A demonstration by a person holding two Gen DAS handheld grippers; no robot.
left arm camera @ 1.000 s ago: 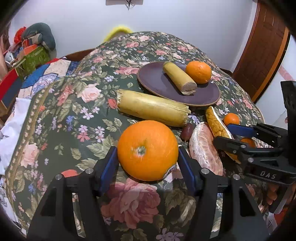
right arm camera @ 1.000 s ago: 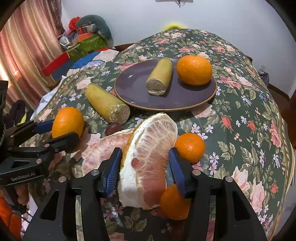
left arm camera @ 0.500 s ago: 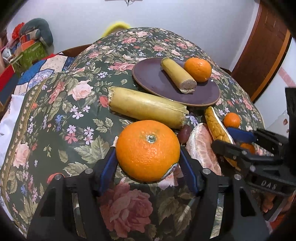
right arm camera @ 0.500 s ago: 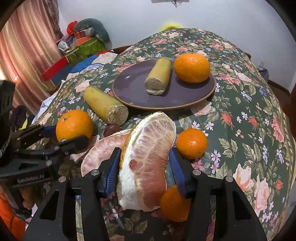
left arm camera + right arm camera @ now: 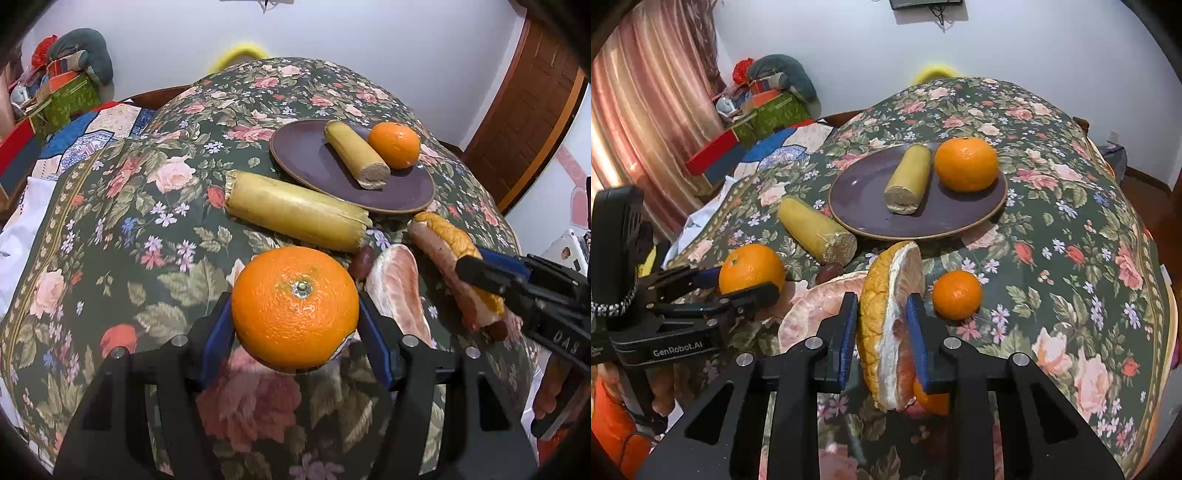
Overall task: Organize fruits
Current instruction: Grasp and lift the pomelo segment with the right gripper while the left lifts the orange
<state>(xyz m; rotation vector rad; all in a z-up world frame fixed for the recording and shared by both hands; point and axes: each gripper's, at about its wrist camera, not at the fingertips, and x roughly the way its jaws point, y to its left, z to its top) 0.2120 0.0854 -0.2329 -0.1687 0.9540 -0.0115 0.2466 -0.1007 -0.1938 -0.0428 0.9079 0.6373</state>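
Observation:
My left gripper [image 5: 295, 328] is shut on a large orange [image 5: 295, 295], held just above the flowered tablecloth. My right gripper [image 5: 882, 306] has its jaws closing on a pomelo wedge [image 5: 890, 273]; both blue pads press it and it stands on edge, rind to the left. A dark purple plate [image 5: 857, 192] further back holds a short yellow-green stalk piece [image 5: 910, 179] and an orange [image 5: 966, 164]. In front of the plate lie a longer yellow stalk piece [image 5: 816, 230], a peeled pomelo segment [image 5: 812, 310] and a small mandarin [image 5: 956, 293].
A second mandarin [image 5: 932, 400] sits partly hidden under my right finger. A small dark fruit [image 5: 831, 273] lies by the long stalk piece. Boxes and cloth [image 5: 764, 107] pile up at the far left by a pink curtain [image 5: 646, 129]. A wooden door [image 5: 524, 122] stands at the right.
The right jaws have narrowed onto the pomelo wedge, which has turned from lying flat to standing on edge and risen slightly. The left gripper still holds the orange in about the same place.

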